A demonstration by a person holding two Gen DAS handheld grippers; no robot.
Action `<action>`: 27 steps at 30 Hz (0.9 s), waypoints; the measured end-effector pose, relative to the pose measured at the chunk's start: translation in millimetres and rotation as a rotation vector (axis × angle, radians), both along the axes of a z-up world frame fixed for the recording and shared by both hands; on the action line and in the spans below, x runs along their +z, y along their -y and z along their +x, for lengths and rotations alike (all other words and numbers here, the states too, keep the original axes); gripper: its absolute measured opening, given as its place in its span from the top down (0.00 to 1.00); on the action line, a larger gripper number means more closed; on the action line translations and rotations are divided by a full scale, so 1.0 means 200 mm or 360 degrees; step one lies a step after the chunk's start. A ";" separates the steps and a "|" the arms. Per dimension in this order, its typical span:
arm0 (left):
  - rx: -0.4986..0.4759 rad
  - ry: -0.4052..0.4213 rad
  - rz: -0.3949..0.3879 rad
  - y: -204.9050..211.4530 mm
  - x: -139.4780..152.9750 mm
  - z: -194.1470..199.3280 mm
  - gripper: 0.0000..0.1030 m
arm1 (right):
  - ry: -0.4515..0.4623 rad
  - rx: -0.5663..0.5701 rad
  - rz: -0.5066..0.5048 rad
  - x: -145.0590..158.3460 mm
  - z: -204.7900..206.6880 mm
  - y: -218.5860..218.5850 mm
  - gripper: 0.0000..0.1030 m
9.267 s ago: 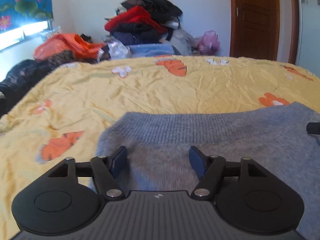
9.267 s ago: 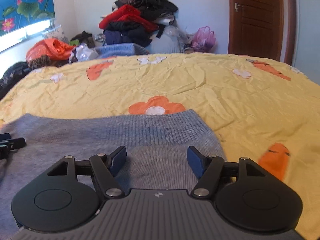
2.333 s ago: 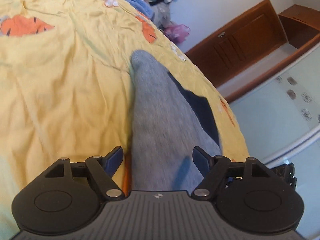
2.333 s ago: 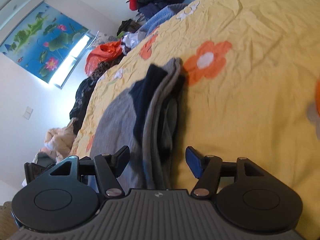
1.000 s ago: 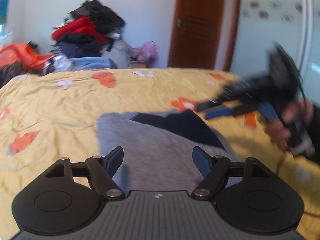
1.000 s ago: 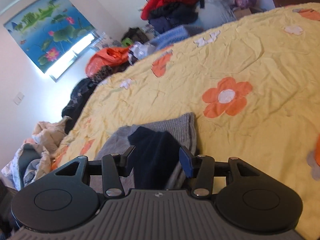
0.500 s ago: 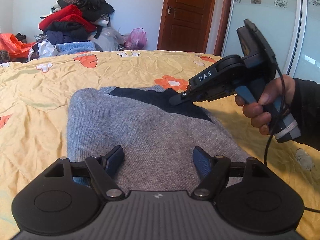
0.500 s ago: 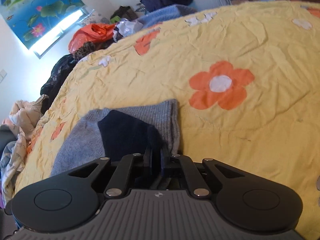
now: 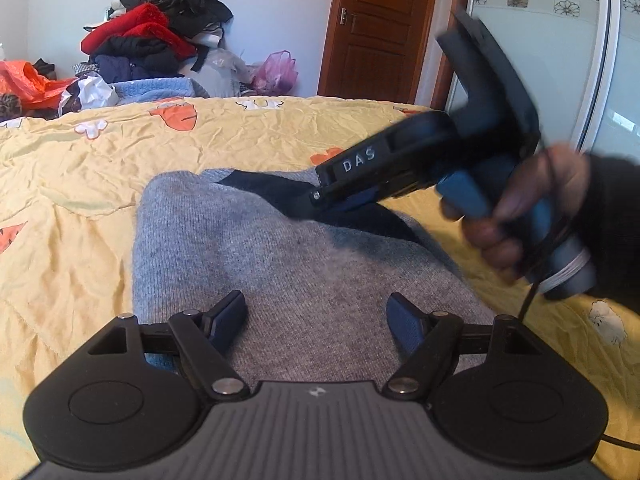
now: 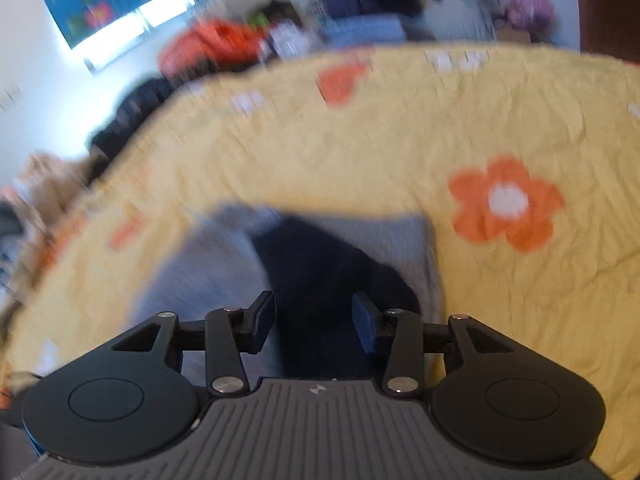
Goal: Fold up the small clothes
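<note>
Right now the grey sweater (image 9: 280, 256) lies folded into a long shape on the bed (image 9: 80, 168), whose yellow cover is printed with orange and white flowers. A dark navy part (image 9: 280, 192) of the sweater shows at its far end, lying over the grey knit.

Closest to me, the left tool (image 9: 318, 316) sits low over the near end of the sweater with its two blue-padded fingers (image 9: 228, 314) spread wide apart, holding nothing. Grey knit fills the gap between them.

From the right side, the right tool (image 9: 304, 210) reaches in at a slant, gripped by the person's hand (image 9: 520, 216), its tip down at the navy part. From its own camera, the right tool (image 10: 314, 322) has its fingers (image 10: 262, 322) standing apart, with the navy cloth (image 10: 320, 280) lying between them and not pinched. That view is blurred.

Beyond the bed a heap of clothes (image 9: 156, 40) is piled against the wall, beside a pink bag (image 9: 276, 74) and a brown wooden door (image 9: 376, 28).
</note>
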State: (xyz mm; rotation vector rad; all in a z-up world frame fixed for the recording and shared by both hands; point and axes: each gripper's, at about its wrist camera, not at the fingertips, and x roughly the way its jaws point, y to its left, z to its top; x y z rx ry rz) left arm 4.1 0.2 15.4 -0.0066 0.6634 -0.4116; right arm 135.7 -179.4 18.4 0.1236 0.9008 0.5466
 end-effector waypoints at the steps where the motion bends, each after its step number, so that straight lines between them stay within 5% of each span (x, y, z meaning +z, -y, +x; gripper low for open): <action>1: 0.0001 0.0000 -0.0003 0.00 0.00 0.00 0.24 | 0.0072 -0.0001 0.0050 -0.04 0.00 0.02 0.61; 5: 0.0021 0.0001 -0.0043 -0.03 0.03 -0.01 0.24 | 0.0012 -0.0049 0.0034 0.00 0.02 0.03 0.69; 7: 0.0044 0.0032 -0.0101 -0.08 0.08 -0.06 0.24 | 0.0043 -0.0084 0.0016 0.06 -0.04 0.05 0.63; 12: 0.0069 0.0129 -0.0187 -0.21 0.13 -0.16 0.24 | 0.0105 0.0037 0.0256 0.21 -0.30 0.16 0.56; 16: 0.0017 0.0011 -0.0105 -0.17 0.06 -0.10 0.24 | -0.0024 0.0167 0.0189 0.12 -0.40 0.13 0.56; 18: -0.0013 0.0069 0.0009 -0.12 0.00 -0.08 0.21 | -0.0023 0.0163 0.0143 0.03 -0.38 0.15 0.92; 20: 0.0001 0.0079 0.0054 -0.10 0.02 -0.09 0.22 | -0.0132 0.0023 0.0249 0.01 -0.33 0.24 0.99; 21: 0.0005 0.0075 0.0001 -0.12 0.06 -0.12 0.22 | -0.0162 -0.0020 0.0306 0.02 -0.33 0.27 0.98; 25: 0.0123 0.0139 -0.0219 -0.30 0.16 -0.23 0.21 | -0.0032 -0.0031 0.0339 0.15 -0.49 0.36 0.42; 27: 0.0225 0.0012 -0.0326 -0.40 0.11 -0.20 0.21 | -0.0053 -0.0073 0.0343 0.14 -0.54 0.43 0.38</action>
